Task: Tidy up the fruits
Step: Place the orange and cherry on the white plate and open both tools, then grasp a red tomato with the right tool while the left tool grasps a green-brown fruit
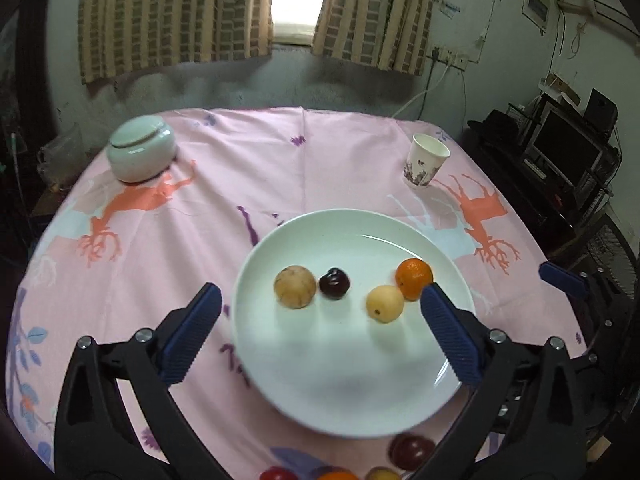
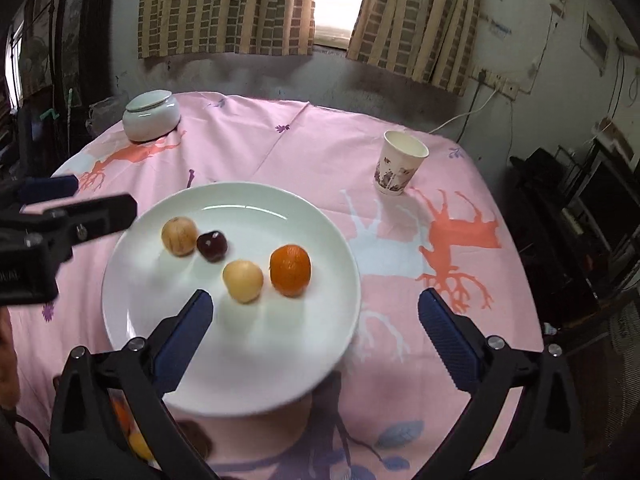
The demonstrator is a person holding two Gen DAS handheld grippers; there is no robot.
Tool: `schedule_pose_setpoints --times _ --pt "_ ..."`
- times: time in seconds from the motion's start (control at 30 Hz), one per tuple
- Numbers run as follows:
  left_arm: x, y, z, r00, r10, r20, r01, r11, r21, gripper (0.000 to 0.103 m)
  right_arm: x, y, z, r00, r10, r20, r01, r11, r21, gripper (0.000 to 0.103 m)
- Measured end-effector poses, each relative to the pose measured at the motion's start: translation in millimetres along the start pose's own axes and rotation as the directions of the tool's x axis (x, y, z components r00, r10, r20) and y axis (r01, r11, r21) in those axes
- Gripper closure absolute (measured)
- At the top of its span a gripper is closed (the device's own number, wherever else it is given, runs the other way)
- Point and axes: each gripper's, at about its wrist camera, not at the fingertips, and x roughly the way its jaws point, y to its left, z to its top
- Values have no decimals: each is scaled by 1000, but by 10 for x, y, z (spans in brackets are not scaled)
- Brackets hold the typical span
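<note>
Tablecloth [image 1: 304, 168], pink, spreads under everything; on it the white plate [image 1: 352, 392] gathers four fruits, which I judge is the sorting spot: tan fruit [image 1: 295, 287] touching the dark cherry [image 1: 334, 283], yellow fruit [image 1: 385, 303] against the orange [image 1: 414, 279]. More fruit [image 1: 411, 451] waits off the plate's near rim. My left gripper [image 1: 320, 336] and right gripper [image 2: 314, 344] both stand wide apart, holding and touching nothing.

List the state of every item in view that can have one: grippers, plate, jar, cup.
Left gripper: open, holding nothing.
Right gripper: open, holding nothing.
Plate: flat on the cloth, carrying four fruits.
Jar: lid on, upright.
Cup: upright; contents not visible.
Fruits off the plate: loose on the cloth, near edge.
</note>
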Motion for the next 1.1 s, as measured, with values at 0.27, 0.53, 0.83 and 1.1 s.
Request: schedule_pose_setpoints --times 0.27,0.53,0.83,1.1 --pt "-687 142 -1275 997 62 -50 -61 998 28 2 -766 514 -1165 997 53 -60 -55 998 -32 1" --pt "-953 297 -1985 991 95 -90 -95 995 7 2 -944 435 -1547 995 30 -94 -26 999 48 1" --pt "-964 312 -2064 990 81 -120 -83 997 -10 2 -640 295 -1689 987 79 -141 -55 985 162 1" --pt "-882 394 -2032 987 57 -148 -65 997 -50 2 -399 266 -1741 972 109 -210 -72 982 177 37"
